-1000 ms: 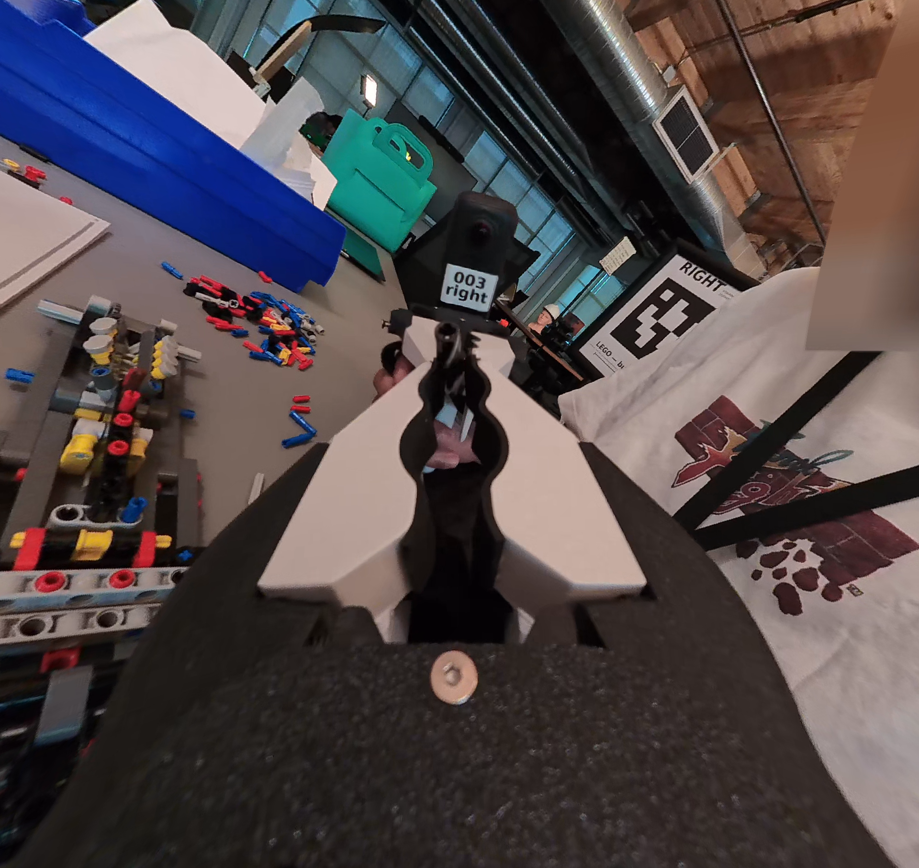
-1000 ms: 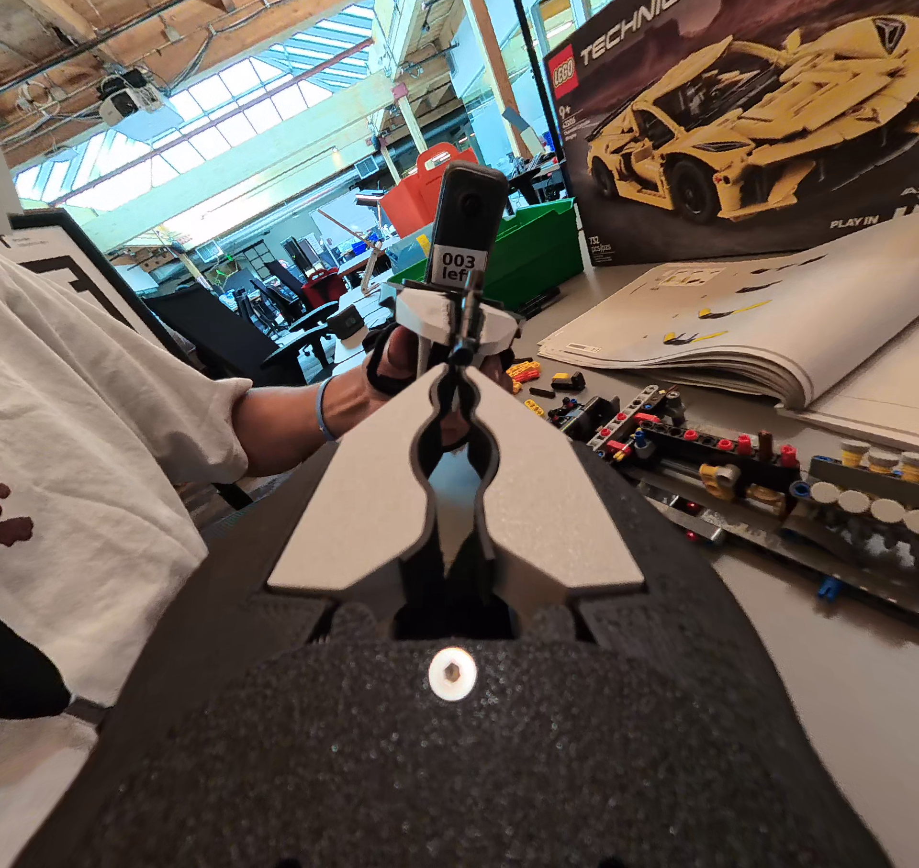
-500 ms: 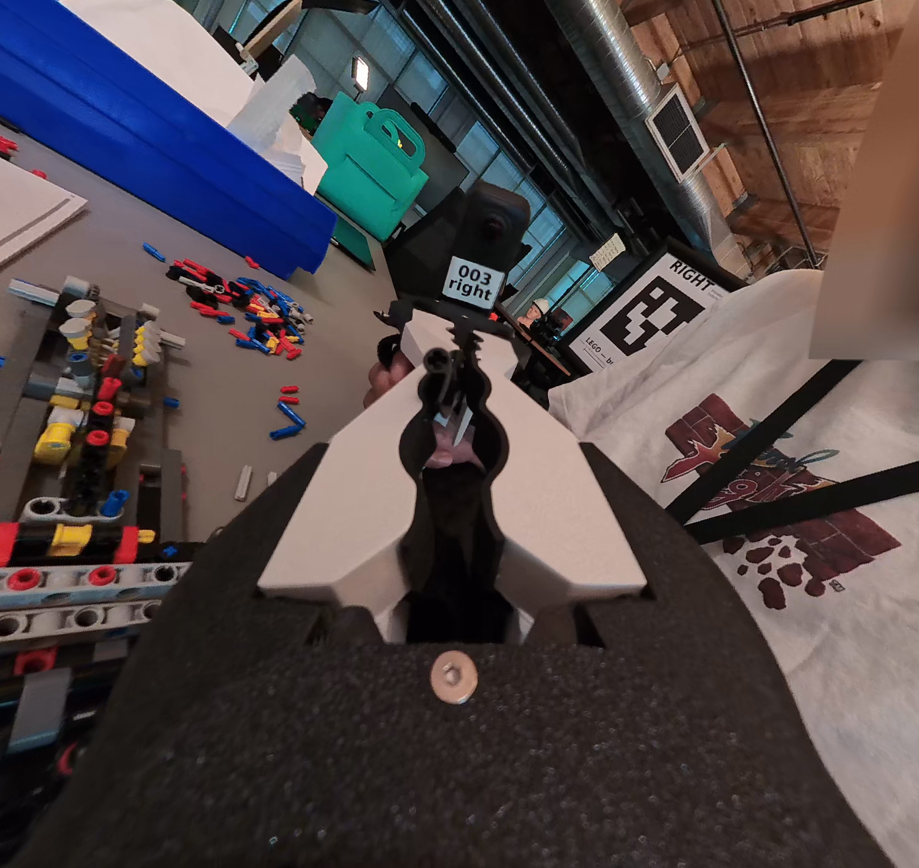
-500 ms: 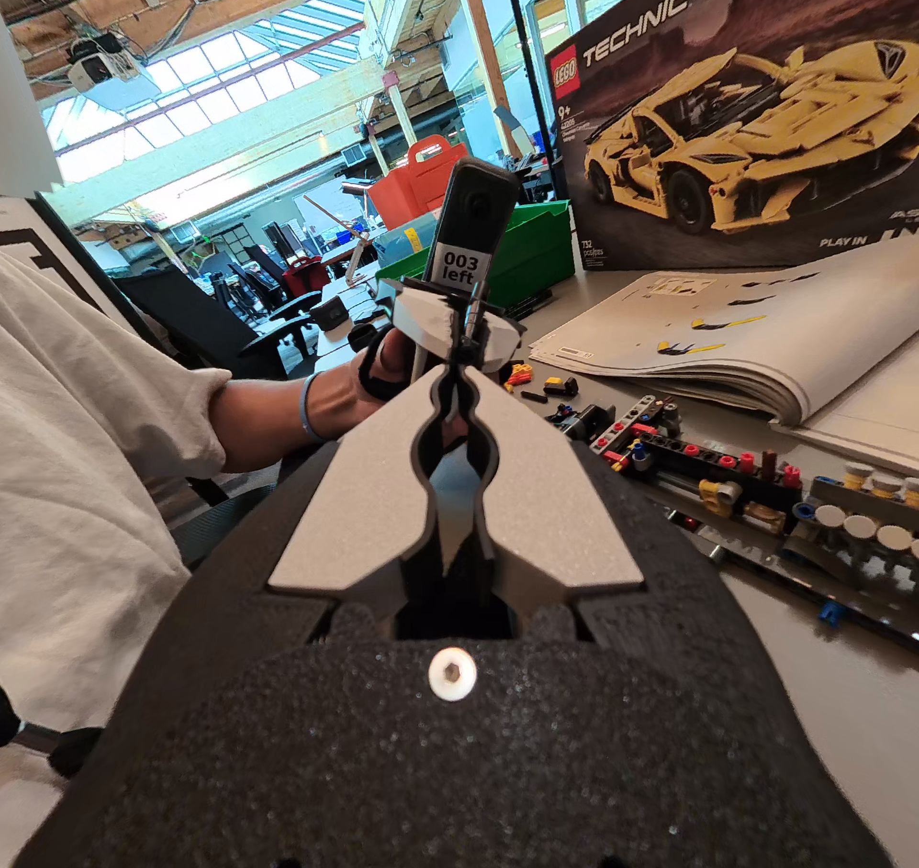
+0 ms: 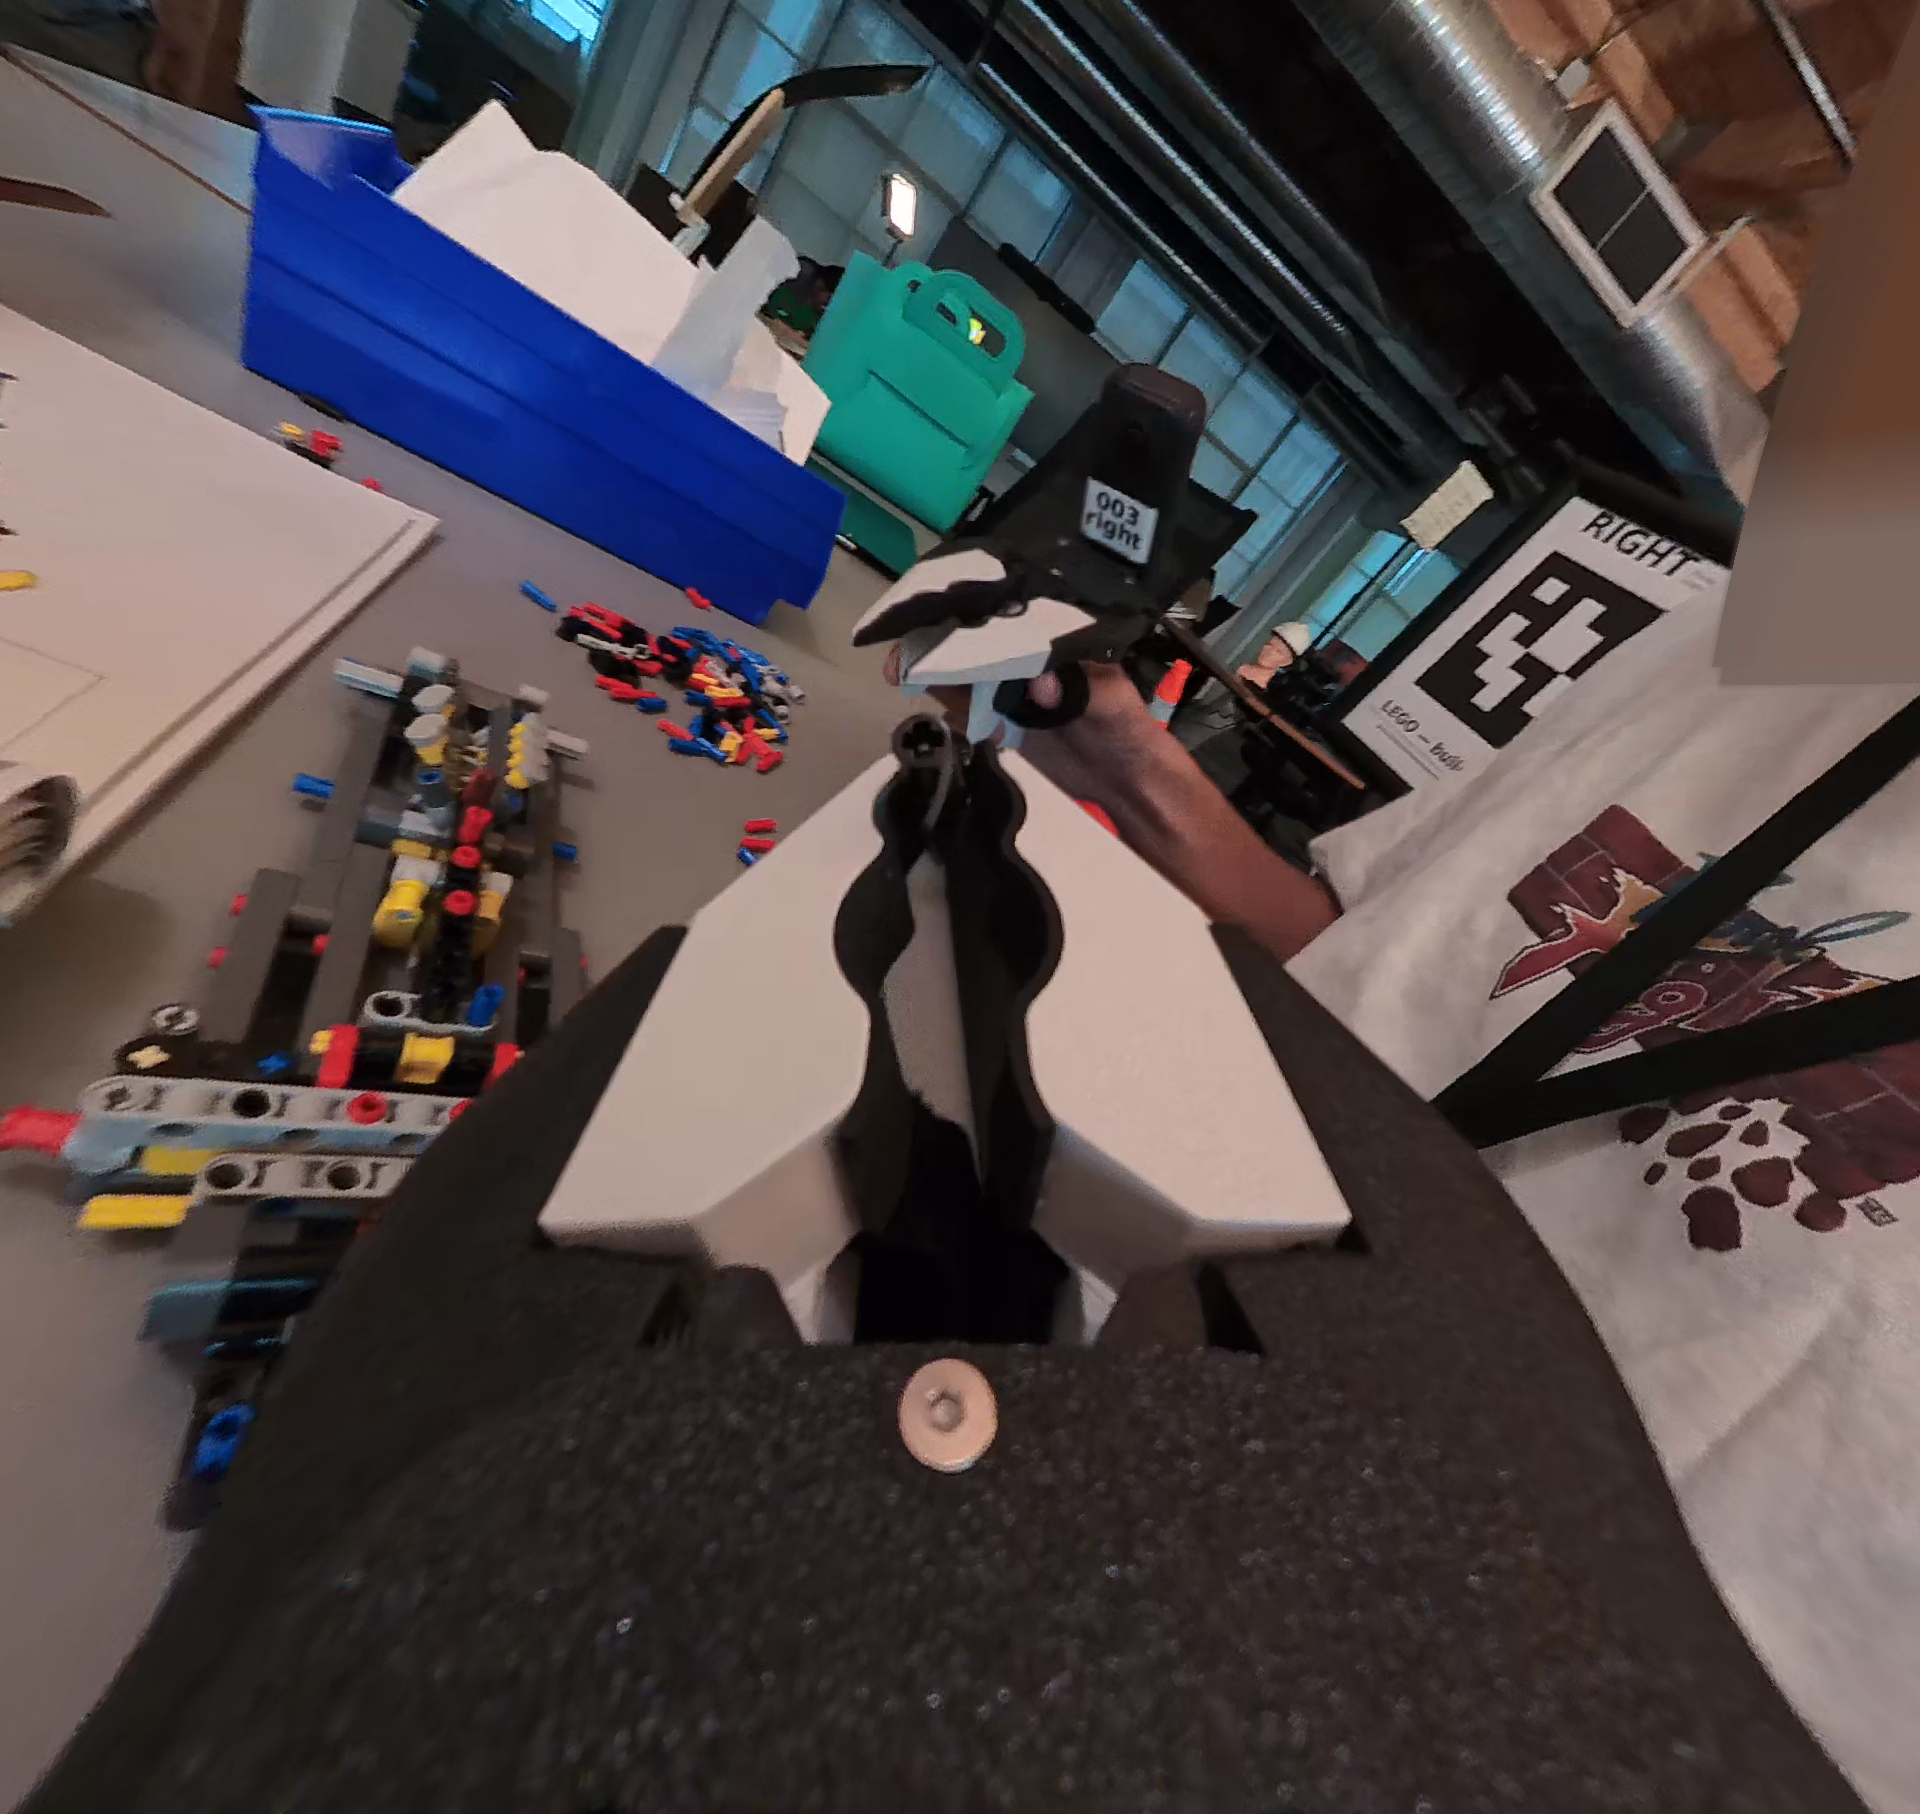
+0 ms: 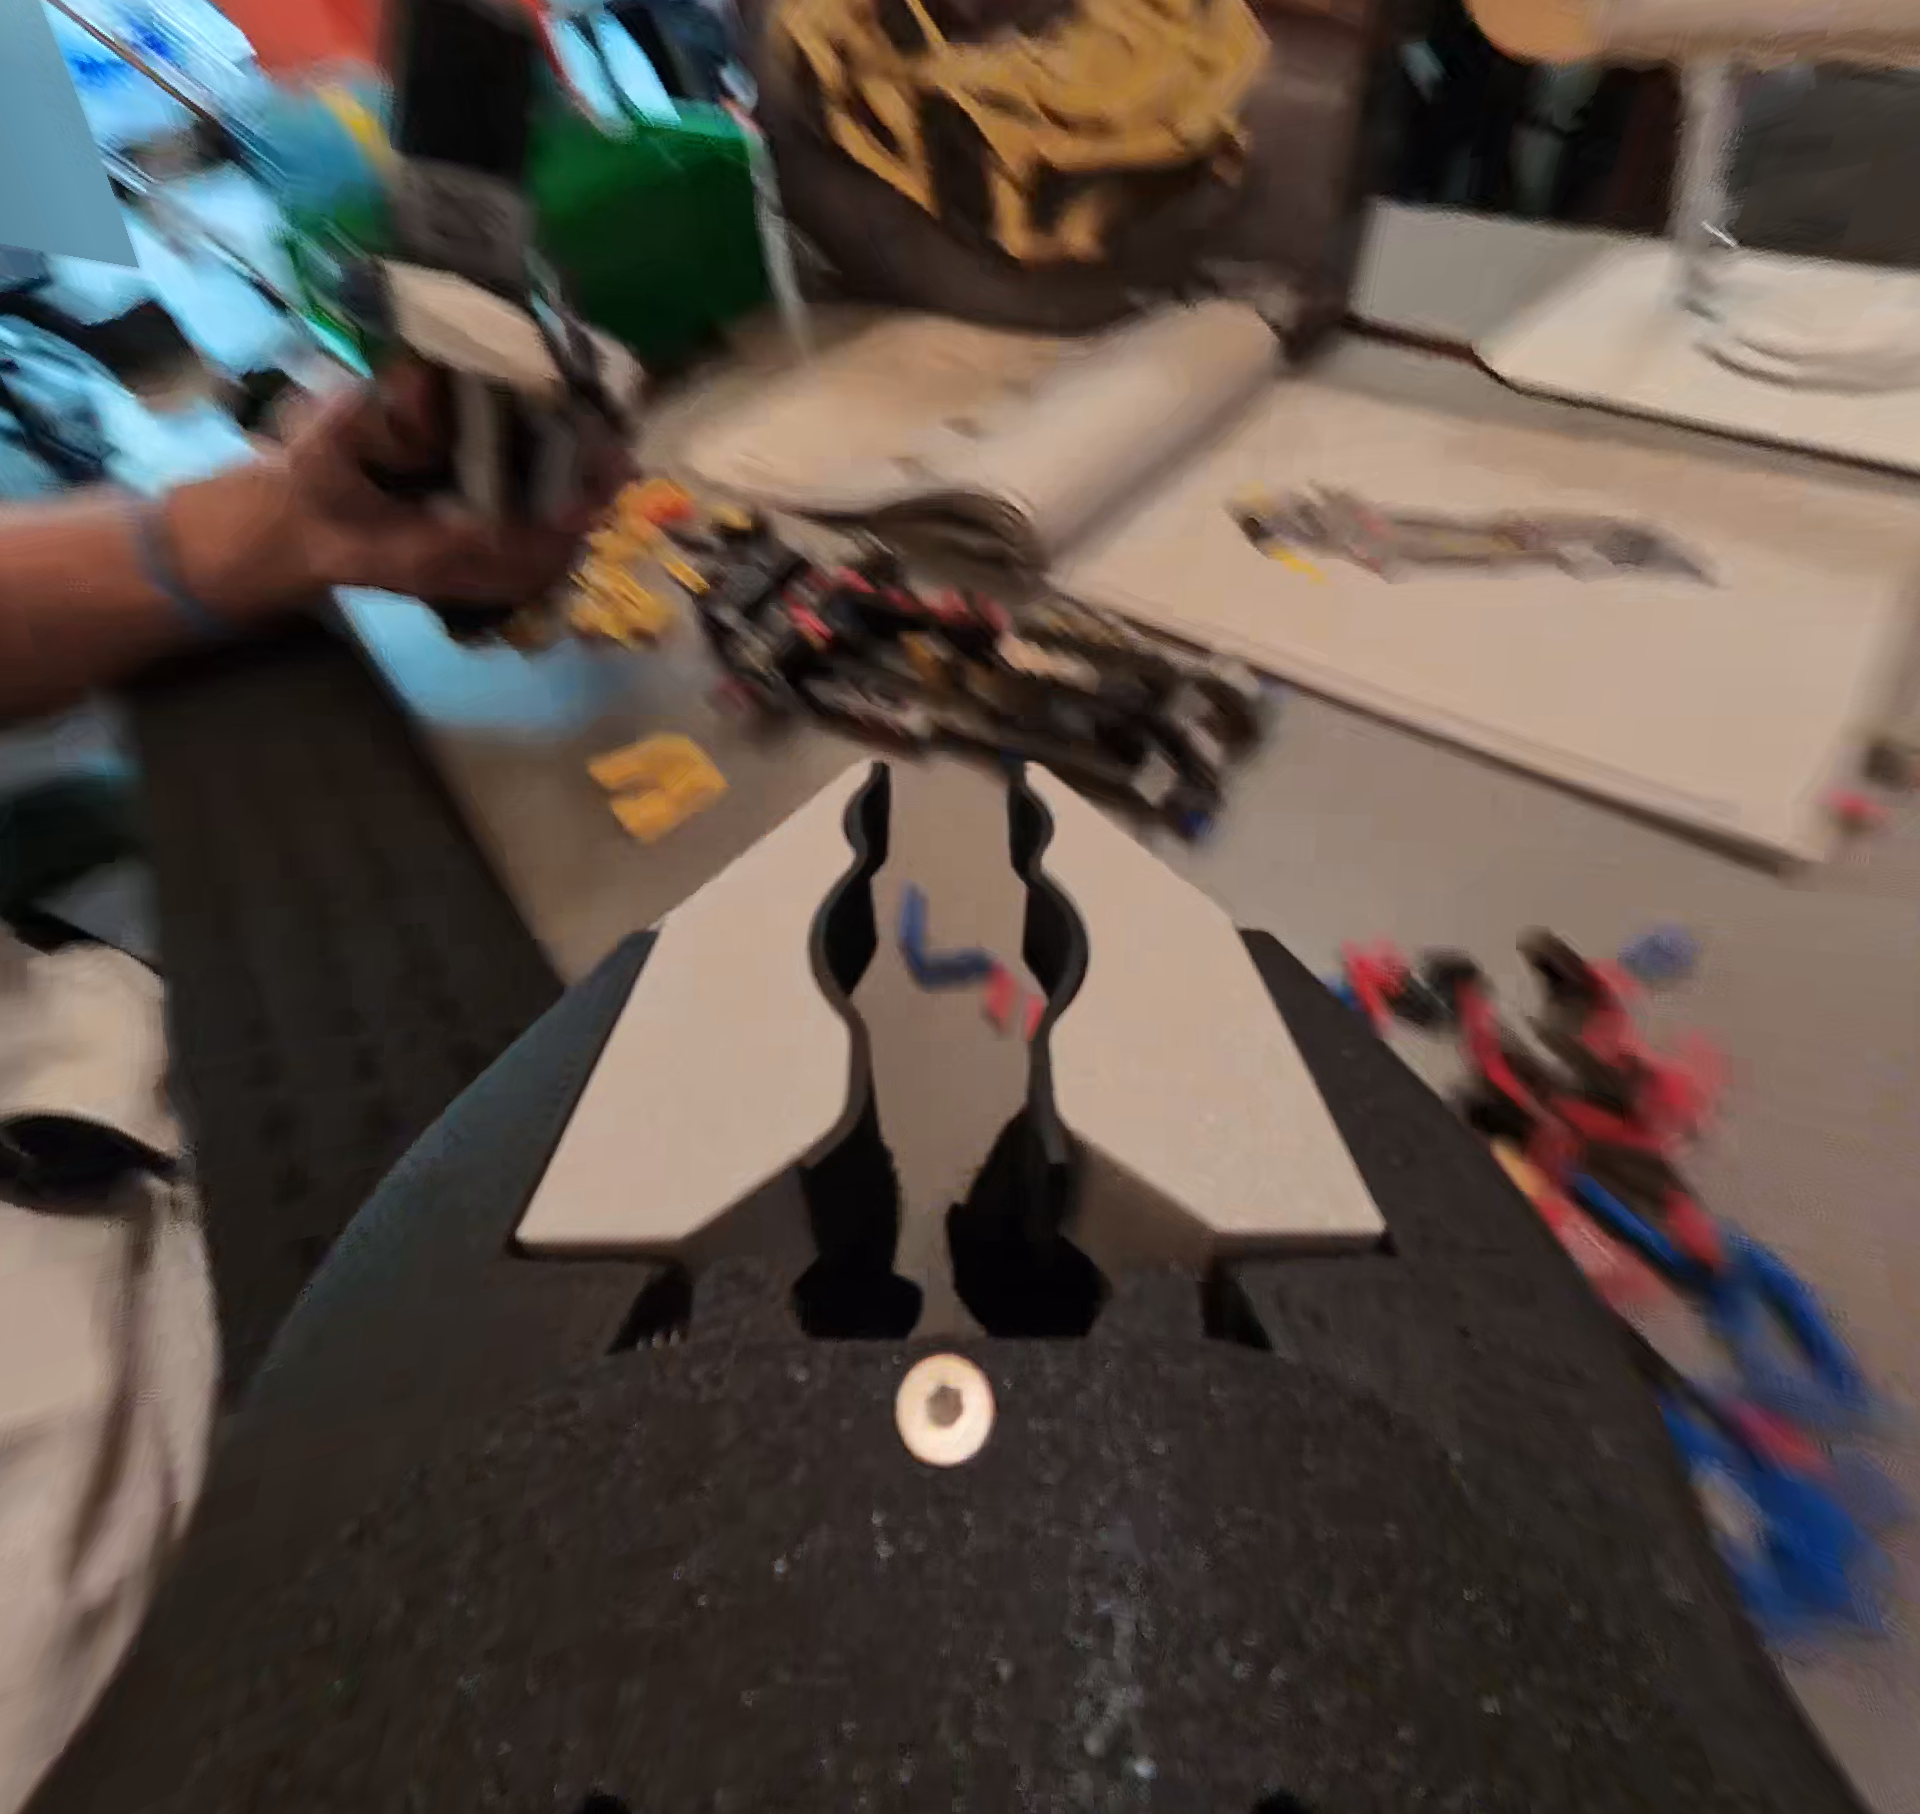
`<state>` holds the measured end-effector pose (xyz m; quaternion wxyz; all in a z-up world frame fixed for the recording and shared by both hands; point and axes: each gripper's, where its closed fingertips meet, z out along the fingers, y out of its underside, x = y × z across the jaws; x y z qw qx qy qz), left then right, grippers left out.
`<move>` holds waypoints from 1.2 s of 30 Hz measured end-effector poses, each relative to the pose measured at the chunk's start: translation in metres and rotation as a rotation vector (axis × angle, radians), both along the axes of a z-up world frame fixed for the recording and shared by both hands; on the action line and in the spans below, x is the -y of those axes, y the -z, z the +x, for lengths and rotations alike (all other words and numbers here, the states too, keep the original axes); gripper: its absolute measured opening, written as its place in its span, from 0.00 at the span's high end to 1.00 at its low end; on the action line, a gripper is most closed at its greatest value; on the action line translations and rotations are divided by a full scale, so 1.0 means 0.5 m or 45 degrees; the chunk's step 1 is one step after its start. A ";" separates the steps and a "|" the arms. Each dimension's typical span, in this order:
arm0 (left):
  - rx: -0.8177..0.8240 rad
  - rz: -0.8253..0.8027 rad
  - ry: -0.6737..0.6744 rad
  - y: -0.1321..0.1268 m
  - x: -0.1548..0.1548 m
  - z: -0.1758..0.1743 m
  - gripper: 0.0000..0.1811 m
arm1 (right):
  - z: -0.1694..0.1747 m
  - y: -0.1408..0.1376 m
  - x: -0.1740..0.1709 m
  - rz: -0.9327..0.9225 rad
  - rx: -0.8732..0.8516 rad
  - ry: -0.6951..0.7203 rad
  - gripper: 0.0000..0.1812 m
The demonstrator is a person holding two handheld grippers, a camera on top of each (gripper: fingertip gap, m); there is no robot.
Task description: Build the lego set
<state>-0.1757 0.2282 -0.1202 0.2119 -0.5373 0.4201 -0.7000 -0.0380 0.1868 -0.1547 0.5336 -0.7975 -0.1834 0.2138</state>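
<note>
My left gripper (image 5: 940,772) is shut on a small black Lego pin (image 5: 921,741) with a cross-shaped end that sticks out at its tips, held above the table. My right gripper (image 6: 951,777) is open and empty, pointing down at the table just short of the partly built dark Lego chassis (image 6: 966,663). The right wrist view is motion-blurred. The chassis (image 5: 436,891) lies to the left of my left gripper. The right gripper (image 5: 971,621) shows beyond the left one's tips, apart from it. The left gripper (image 6: 509,382) shows blurred at upper left.
A pile of loose red, blue and black pieces (image 5: 696,673) lies past the chassis and shows at right (image 6: 1558,1058). An open instruction booklet (image 6: 1455,601), the set's box (image 6: 1039,102), a blue bin (image 5: 520,393) and a yellow piece (image 6: 660,782) are on the table. Across from one pair of fingers to the other is roughly 15 cm. The yellow piece (image 6: 660,782) sits 12 cm or so from the ends of my left fingers.
The two grippers were tip to tip around the small piece. The right gripper has opened, let go and swung fast down toward the table; the left still holds the black pin.
</note>
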 end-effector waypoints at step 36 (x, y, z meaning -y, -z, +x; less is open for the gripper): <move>-0.038 0.246 -0.001 0.031 0.036 0.025 0.97 | -0.167 0.015 -0.032 0.130 0.364 -0.338 0.99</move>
